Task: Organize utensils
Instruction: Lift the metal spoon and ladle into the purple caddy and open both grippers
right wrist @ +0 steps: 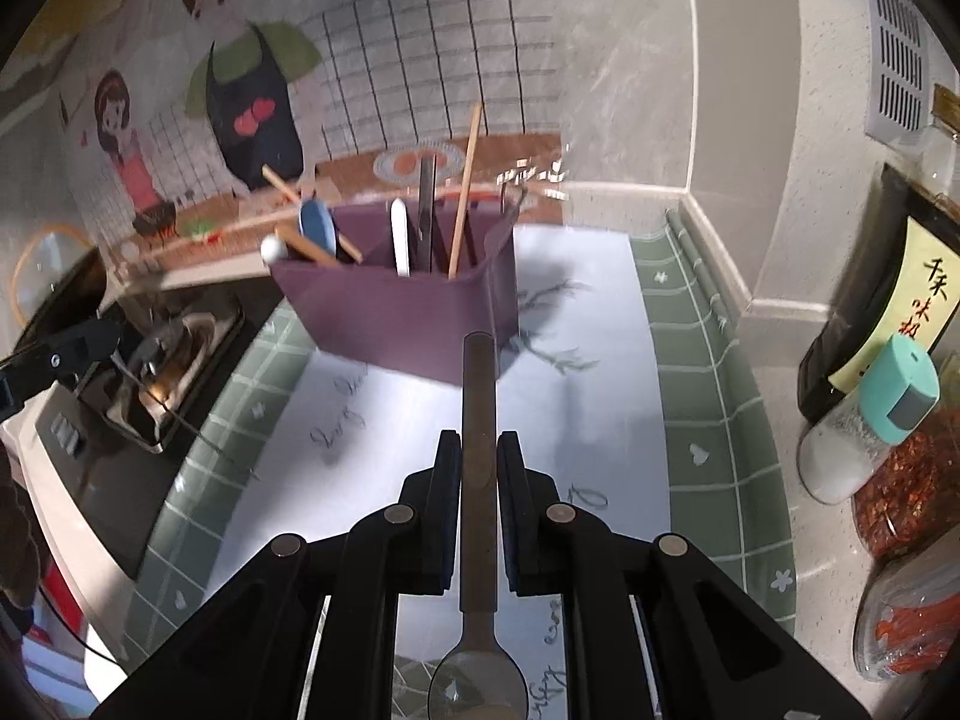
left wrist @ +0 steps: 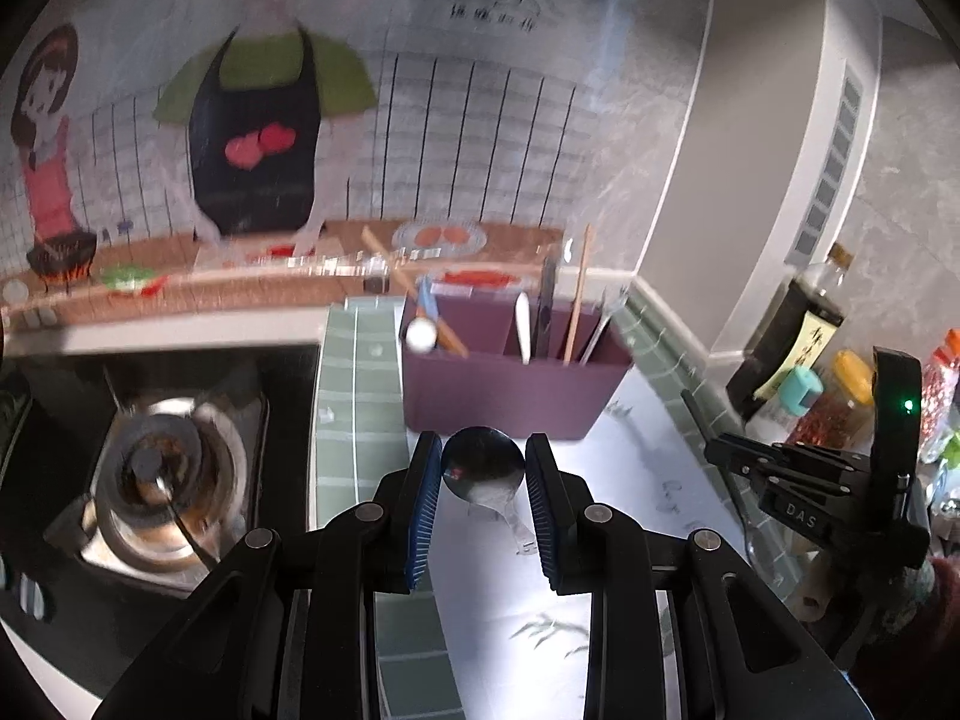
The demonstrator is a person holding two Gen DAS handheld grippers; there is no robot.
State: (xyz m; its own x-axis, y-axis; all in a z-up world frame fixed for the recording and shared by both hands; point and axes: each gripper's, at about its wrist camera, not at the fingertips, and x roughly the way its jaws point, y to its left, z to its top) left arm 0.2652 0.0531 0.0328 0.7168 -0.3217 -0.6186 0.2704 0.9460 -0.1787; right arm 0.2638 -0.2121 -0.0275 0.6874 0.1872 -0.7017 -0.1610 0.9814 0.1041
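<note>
We see the purple holder (right wrist: 414,312) already stocked with several utensils. Our left tool (left wrist: 483,468) pinches a metal spoon (left wrist: 483,468) by its bowl. Right tool (right wrist: 479,450) clamps a brown-handled spoon (right wrist: 479,420), both above the surface (right wrist: 600,324), still to drop in.

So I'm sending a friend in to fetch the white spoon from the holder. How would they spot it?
Find the purple caddy on the white mat beside the stove. In its middle section a white spoon stands upright, handle up. It is next to a black utensil and a wooden chopstick, the only all-white flat handle there.
</note>
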